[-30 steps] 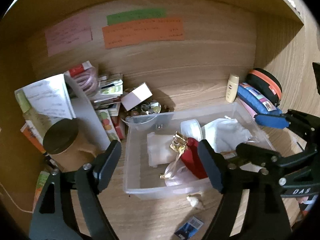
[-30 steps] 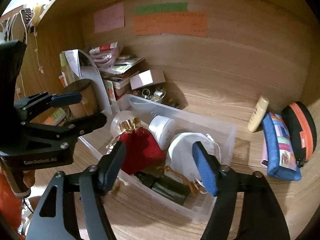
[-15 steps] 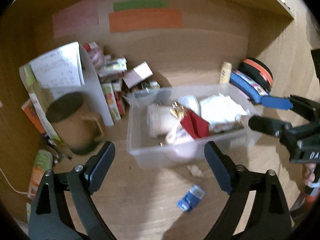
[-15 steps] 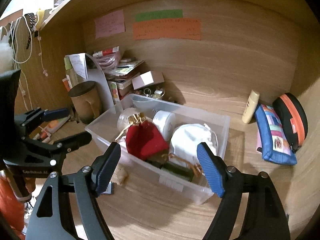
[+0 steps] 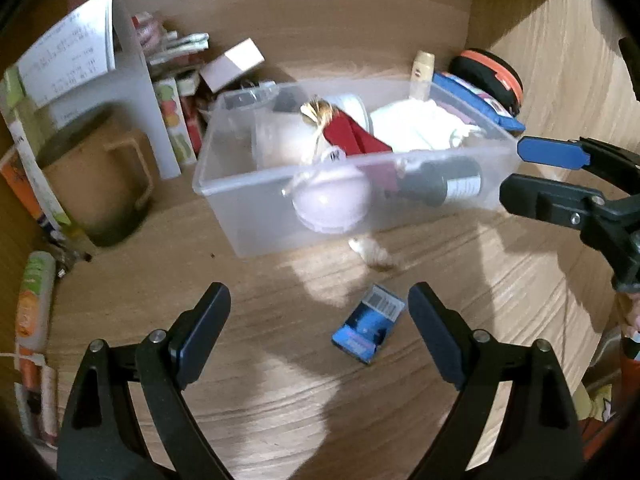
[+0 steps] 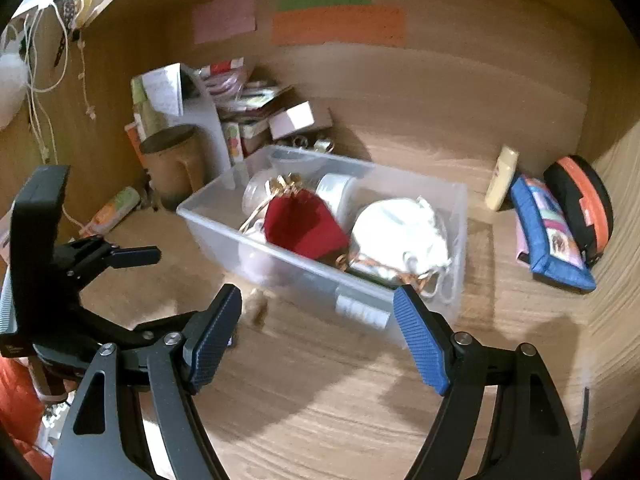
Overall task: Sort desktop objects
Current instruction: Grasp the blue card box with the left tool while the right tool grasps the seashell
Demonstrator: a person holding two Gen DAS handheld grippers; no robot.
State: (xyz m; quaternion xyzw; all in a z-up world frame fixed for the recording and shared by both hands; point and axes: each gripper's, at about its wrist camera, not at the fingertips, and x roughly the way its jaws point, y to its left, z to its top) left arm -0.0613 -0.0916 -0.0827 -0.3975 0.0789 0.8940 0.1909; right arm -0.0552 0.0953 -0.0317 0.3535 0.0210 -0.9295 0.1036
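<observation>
A clear plastic bin point(image 5: 224, 190) point(image 6: 460, 216) stands on the wooden desk. It holds a red pouch point(image 6: 304, 228) with gold ribbon, a white mask point(image 6: 400, 232), a white round tub point(image 5: 348, 106), a dark bottle point(image 5: 436, 184) and a pink round thing point(image 5: 332, 204). In front of the bin lie a small blue box point(image 5: 366, 330) and a beige lump point(image 5: 374, 254) point(image 6: 258, 308). My left gripper point(image 5: 318, 308) point(image 6: 160, 288) hangs open low over the desk, the blue box just ahead between its fingers. My right gripper point(image 6: 316, 304) point(image 5: 520, 172) stands open and empty before the bin's near corner.
A brown mug point(image 5: 96, 184), a grey file holder with papers point(image 5: 132, 80), books and a white carton point(image 5: 236, 62) crowd the back left. A cream tube point(image 6: 502, 178), a blue pencil case point(image 6: 548, 236) and a black-orange case point(image 6: 584, 204) sit at the right wall. A tube point(image 5: 34, 300) lies far left.
Both grippers have drawn back from the bin. The left one has sunk toward the desk and opened wider, so the blue box and the lump now lie right before it.
</observation>
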